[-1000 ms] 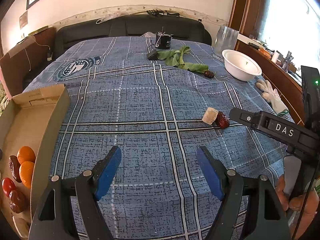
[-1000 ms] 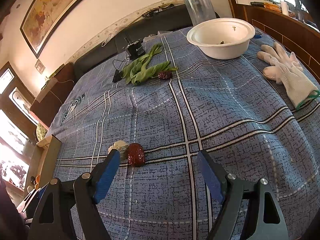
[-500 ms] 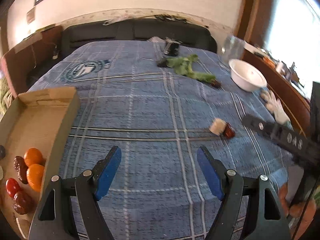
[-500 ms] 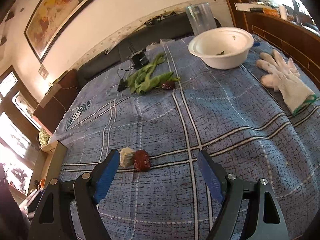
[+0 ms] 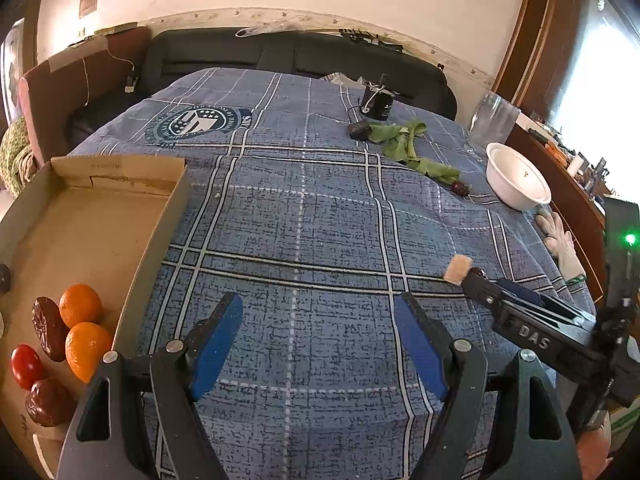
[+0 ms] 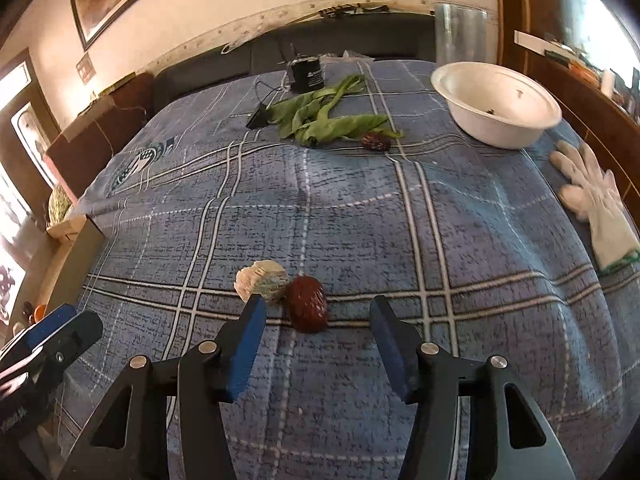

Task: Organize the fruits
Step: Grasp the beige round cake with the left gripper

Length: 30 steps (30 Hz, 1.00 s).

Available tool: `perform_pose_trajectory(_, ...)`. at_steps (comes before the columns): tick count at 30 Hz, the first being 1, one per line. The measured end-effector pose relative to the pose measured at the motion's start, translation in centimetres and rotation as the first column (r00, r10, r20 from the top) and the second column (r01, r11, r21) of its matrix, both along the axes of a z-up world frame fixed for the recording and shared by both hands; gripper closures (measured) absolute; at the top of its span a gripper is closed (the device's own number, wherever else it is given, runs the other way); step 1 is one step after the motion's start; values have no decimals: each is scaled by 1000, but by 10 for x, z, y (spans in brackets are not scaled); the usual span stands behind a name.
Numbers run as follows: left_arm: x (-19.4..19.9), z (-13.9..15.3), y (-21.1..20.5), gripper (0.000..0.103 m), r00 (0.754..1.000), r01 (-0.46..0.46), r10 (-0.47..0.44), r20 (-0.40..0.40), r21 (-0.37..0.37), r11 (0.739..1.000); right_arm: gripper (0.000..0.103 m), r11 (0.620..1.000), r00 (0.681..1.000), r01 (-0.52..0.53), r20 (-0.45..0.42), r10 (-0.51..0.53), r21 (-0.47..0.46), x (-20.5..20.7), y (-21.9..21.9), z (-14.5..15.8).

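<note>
The red date (image 6: 307,309) is best straddled squarely by the right gripper (image 6: 318,314), jaws apart, pale lump (image 6: 260,282) avoided; left gripper (image 5: 320,334) likewise held apart

Cardboard box (image 5: 100,216) cut by left edge; dark fruit (image 5: 3,276) there mostly cropped. Red date (image 5: 476,271) nearly hidden behind right gripper (image 5: 520,312). Bowl (image 6: 496,104) contents too small.

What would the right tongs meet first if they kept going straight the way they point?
Probably the dark red date, lying on the blue cloth just ahead between the open right tongs. The pale chunk touches its left side.
</note>
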<state>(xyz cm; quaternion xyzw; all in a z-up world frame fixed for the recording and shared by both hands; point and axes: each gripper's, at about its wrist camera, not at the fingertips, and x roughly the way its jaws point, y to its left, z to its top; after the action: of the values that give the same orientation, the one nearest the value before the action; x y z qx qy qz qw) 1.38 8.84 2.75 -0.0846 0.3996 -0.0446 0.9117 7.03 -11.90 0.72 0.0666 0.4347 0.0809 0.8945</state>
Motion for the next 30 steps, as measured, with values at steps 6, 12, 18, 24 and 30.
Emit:
perform_pose_trajectory(6, 2, -4, -3, 26, 1000, 3, -3, -5, 26, 1000, 65, 999, 999, -51, 17, 51, -10, 0, 13, 1)
perform_pose_trajectory(12, 2, -6, -8, 26, 1000, 22, -23, 8, 30, 999, 80, 999, 999, -31, 15, 31, -27, -7, 10, 4)
perform_pose_trajectory(18, 4, -10, -20, 26, 998, 62, -62, -25, 31, 998, 81, 998, 996, 60, 67, -58, -24, -27, -26, 19)
perform_pose_trajectory(24, 19, -4, -63, 26, 988, 157, -155, -28, 116, 981, 81, 994, 993, 106, 48, -107, 27, -18, -58, 19)
perform_pose_trajectory(30, 48, -20, -114, 29, 940, 342, -337, -58, 150, 928, 81, 980, 996, 83, -6, -84, 181, -12, -68, 11)
